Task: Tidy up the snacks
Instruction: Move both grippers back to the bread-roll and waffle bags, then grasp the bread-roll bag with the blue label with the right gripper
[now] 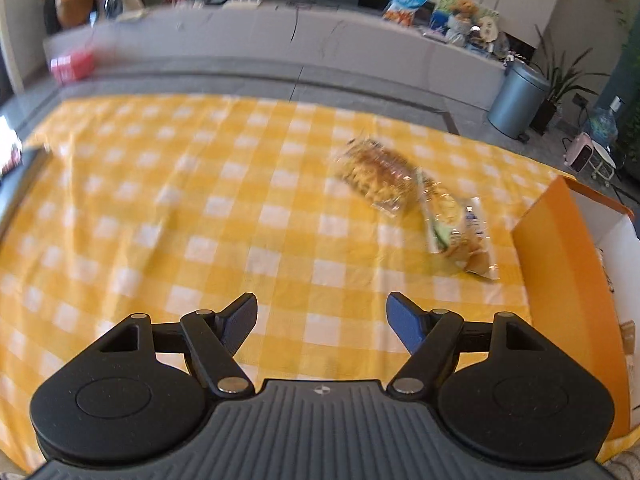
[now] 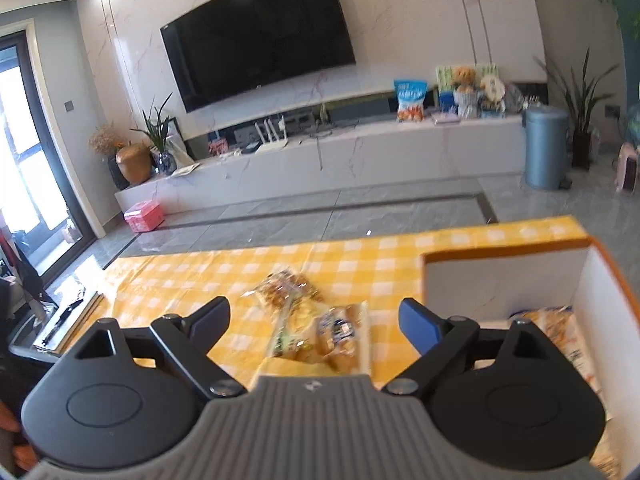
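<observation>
Two clear snack packets lie side by side on the yellow checked tablecloth (image 1: 200, 220). One holds brown-yellow snacks (image 1: 376, 176); it also shows in the right wrist view (image 2: 286, 286). The other holds pale buns with a blue label (image 1: 456, 228), also in the right wrist view (image 2: 328, 338). My left gripper (image 1: 322, 320) is open and empty, short of them to the left. My right gripper (image 2: 314, 324) is open and empty, just above the bun packet. An orange box with a white inside (image 2: 500, 254) stands at the right, with a snack packet (image 2: 560, 328) in it.
The orange box's wall (image 1: 560, 248) rises at the cloth's right edge. A dark flat object (image 1: 24, 168) lies at the cloth's left edge. Beyond the table are a grey floor, a TV bench with snack bags (image 2: 410, 100) and a blue bin (image 2: 546, 148).
</observation>
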